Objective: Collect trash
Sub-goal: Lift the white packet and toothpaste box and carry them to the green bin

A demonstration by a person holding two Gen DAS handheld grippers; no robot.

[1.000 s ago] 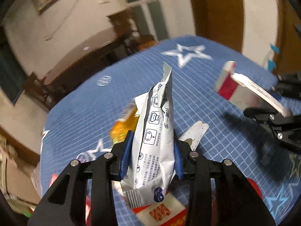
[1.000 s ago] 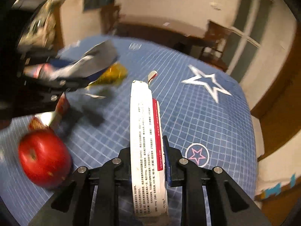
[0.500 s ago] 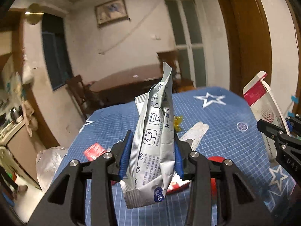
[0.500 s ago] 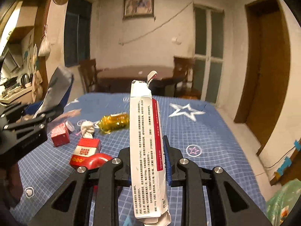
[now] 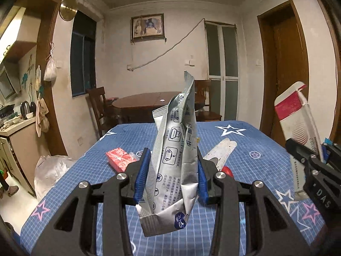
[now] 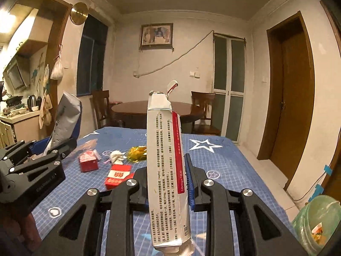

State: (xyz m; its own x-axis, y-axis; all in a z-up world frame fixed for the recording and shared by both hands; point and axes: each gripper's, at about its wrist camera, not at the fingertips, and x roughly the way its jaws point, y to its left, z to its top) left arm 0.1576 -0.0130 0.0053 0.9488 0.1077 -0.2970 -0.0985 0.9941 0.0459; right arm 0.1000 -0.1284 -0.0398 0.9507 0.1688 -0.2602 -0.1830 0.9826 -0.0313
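In the left wrist view, the left tool [image 5: 171, 176] is seen held level and pointing forward above the table [image 5: 245, 149], which is covered by a blue checked cloth with stars. A silver foil packet [image 5: 173, 162] is clamped between its two blue pads [image 5: 141, 176], standing nearly upright with its torn top toward 12 o'clock and its folded bottom hanging below the fingers. On the table beyond the tool, a red packet [image 5: 119, 159] is seen at about 10 o'clock, a white strip [image 5: 221, 152] at about 1 o'clock, and part of a red round thing [image 5: 227, 170] just right of the right finger. At 3 o'clock the right tool [image 5: 315, 170] is seen from the side, with a white and red carton [image 5: 296, 123] rising from it. A white plastic bag [image 5: 51, 170] lies beside the table at 9 o'clock.

In the right wrist view, the right tool [image 6: 168, 183] is also held level and forward, raised above the table [image 6: 223, 160]. The white and red carton [image 6: 166, 170] is gripped between its pads, upright, its opened flap at 12 o'clock. At 9 o'clock the left tool [image 6: 53, 149] is seen with the silver foil packet [image 6: 65, 117] tilted up from it. On the table between the tools lie a red box [image 6: 88, 163], a white crumpled wad [image 6: 117, 156], a yellow wrapper [image 6: 137, 152] and a red and white pack [image 6: 117, 176]. A green bag [image 6: 317, 219] is seen on the floor at 4 o'clock.
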